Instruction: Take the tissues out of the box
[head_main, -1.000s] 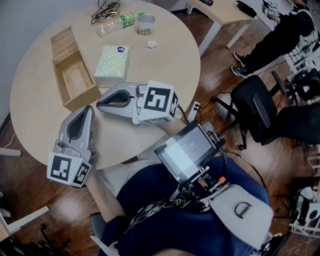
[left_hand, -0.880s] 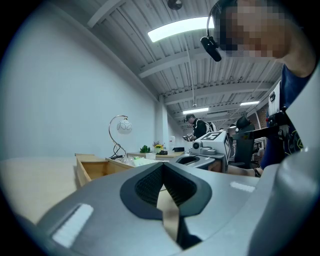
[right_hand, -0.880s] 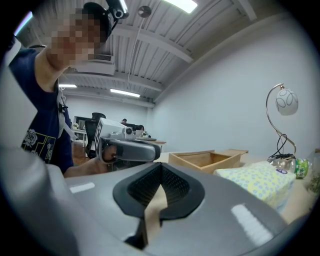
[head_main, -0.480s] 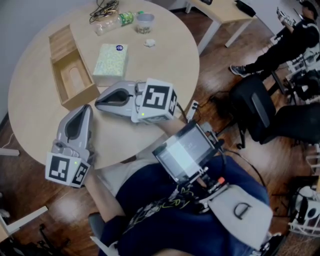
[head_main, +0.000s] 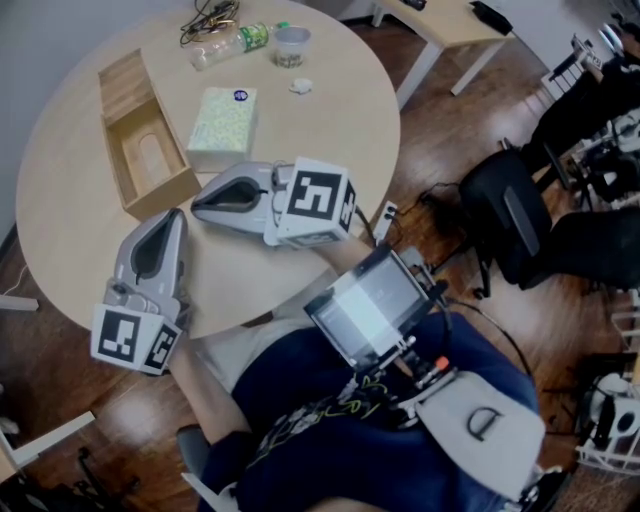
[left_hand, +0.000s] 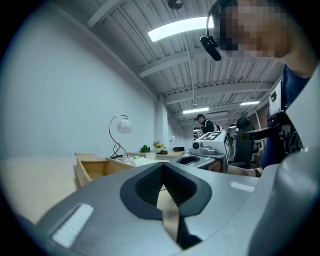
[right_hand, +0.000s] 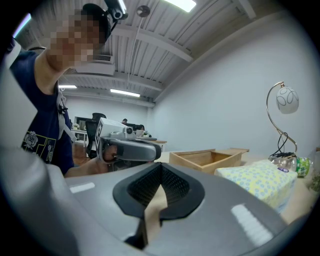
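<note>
A soft pack of tissues (head_main: 222, 130), pale green with dots, lies flat on the round table (head_main: 330, 150), just right of an open wooden box (head_main: 140, 150). The box's inside shows only an oval slot. Both grippers rest on the table near its front edge. My left gripper (head_main: 176, 217) points up toward the box's near end, jaws shut and empty. My right gripper (head_main: 196, 207) lies sideways, pointing left, a little short of the pack, also shut on nothing. The right gripper view has the pack (right_hand: 260, 182) ahead to the right and the box (right_hand: 207, 157) beyond.
At the table's far edge lie a plastic bottle (head_main: 230, 45), a clear cup (head_main: 291, 45), a tangle of cables (head_main: 208, 18) and a small white scrap (head_main: 300, 87). A tablet (head_main: 370, 305) hangs at the person's chest. Office chairs (head_main: 520, 220) stand to the right.
Both grippers stay where they were, shut. Only the head camera shifts slightly, and a person at the far right has moved off toward the frame's edge.
</note>
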